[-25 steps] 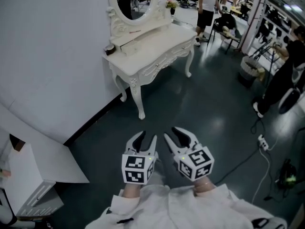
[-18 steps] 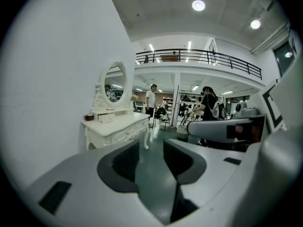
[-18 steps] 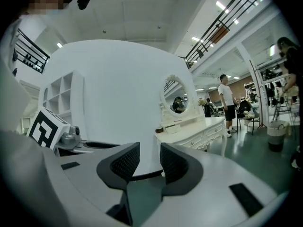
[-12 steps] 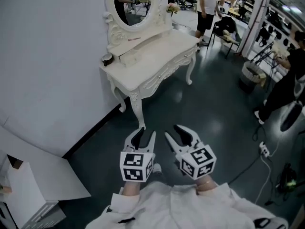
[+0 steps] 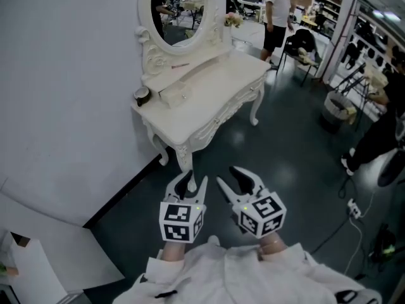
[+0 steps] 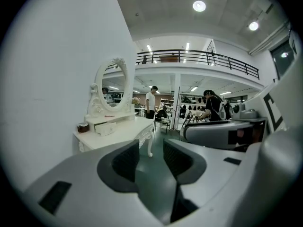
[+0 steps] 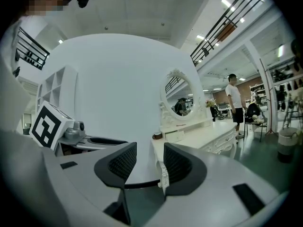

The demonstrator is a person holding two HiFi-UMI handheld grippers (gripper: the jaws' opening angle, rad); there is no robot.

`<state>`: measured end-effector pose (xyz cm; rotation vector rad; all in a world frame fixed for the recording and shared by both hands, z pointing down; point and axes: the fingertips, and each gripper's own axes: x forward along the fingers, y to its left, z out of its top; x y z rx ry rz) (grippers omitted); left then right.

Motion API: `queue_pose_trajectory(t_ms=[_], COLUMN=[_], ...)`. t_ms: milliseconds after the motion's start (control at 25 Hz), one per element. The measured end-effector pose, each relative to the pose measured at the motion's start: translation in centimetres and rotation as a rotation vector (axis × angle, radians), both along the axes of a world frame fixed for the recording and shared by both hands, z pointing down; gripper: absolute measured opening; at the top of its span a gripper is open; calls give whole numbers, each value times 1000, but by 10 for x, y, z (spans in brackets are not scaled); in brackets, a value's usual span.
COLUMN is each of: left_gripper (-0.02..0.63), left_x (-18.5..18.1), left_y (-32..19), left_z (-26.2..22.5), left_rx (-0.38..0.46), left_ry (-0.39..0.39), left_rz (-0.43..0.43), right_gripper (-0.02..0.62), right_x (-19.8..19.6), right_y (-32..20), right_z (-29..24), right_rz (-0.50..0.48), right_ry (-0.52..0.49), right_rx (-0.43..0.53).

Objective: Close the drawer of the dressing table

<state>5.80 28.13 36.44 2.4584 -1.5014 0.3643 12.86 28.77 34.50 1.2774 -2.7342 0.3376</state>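
The white dressing table (image 5: 209, 90) with its oval mirror (image 5: 180, 8) stands against the wall ahead. On its top a small drawer (image 5: 179, 92) sticks out of the low shelf unit, beside a dark jar (image 5: 142, 95). My left gripper (image 5: 192, 183) and right gripper (image 5: 228, 177) are side by side above the dark floor, short of the table's front leg (image 5: 185, 160) and touching nothing. Both are open and empty. The right jaws have just been opening. The drawer (image 6: 106, 128) shows in the left gripper view, and the drawer (image 7: 179, 135) in the right gripper view.
A white wall (image 5: 63, 75) runs along the left. White boards (image 5: 57, 233) lean at lower left. People (image 5: 277, 11), a chair (image 5: 305, 43) and a bin (image 5: 334, 106) are behind the table. A cable with a power strip (image 5: 352, 210) lies on the floor at right.
Both grippers have been carried forward toward the dressing table, which now looks nearer and larger. The right jaws stand a little wider than before.
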Motion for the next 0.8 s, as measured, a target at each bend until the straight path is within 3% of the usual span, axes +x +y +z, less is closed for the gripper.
queue_pose_trajectory(t_ms=[320,800], left_gripper=[140,141], left_x=[-2,-13], left_y=[-23,-75], left_z=[22,29], left_rx=[-54,-72], left_ry=[19,17], left_rz=[10,-51], right_gripper=[160,163], right_x=[-3,-7], right_y=[-23,-83], right_z=[28,32], right_rz=[7,-47], right_ry=[37,55], right_rx=[-82,-92])
